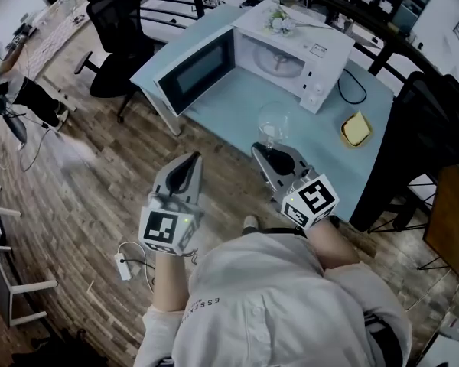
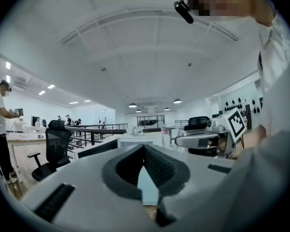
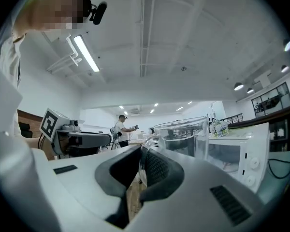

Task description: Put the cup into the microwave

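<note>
A clear glass cup (image 1: 274, 123) hangs over the near edge of the light blue table (image 1: 237, 102). My right gripper (image 1: 268, 153) is shut on it; in the right gripper view the cup (image 3: 183, 138) stands just past the jaws, which pinch its side at my right gripper (image 3: 141, 154). The white microwave (image 1: 291, 52) sits at the back of the table with its door (image 1: 195, 71) swung wide open to the left and its cavity lit. My left gripper (image 1: 193, 160) is held level beside the right one, over the floor, shut and empty (image 2: 144, 151).
A small bunch of flowers (image 1: 279, 23) lies on top of the microwave. A yellow item in a dish (image 1: 356, 130) and a black cable (image 1: 354, 90) lie at the table's right. A black office chair (image 1: 118, 29) stands left of the table. A power strip (image 1: 124, 266) lies on the wood floor.
</note>
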A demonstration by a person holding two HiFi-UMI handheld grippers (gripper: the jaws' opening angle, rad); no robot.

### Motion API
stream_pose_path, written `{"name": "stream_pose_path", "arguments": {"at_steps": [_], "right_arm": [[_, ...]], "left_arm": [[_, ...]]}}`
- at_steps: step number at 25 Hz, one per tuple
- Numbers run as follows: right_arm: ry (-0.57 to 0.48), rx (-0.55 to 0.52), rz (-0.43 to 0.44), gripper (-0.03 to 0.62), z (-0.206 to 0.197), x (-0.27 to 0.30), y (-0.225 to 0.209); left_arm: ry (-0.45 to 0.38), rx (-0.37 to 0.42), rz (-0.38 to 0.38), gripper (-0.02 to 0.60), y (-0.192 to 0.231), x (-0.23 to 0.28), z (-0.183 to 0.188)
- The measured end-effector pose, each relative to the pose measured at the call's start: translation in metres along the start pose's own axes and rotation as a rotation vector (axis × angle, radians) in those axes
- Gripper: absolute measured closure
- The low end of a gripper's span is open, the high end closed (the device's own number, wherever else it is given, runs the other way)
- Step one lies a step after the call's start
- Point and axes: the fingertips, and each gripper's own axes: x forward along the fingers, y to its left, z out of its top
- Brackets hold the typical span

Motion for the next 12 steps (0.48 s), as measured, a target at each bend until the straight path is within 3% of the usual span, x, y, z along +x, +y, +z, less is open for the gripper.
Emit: {"name": "stream_pose_path", "arguments": {"at_steps": [4,12], "right_arm": [[0.003,0.011,-0.009,0.572,-0.001,0.014,-0.035],[0.028,0.036,-0.044,0.572,-0.018,0.05,-0.089]], "left_arm": [[0.008,-0.008,-0.019,0.58,0.012,0.046,0.002],[0.049,-0.011,-0.127,0.58,0.028,0.124,-0.015]]}}
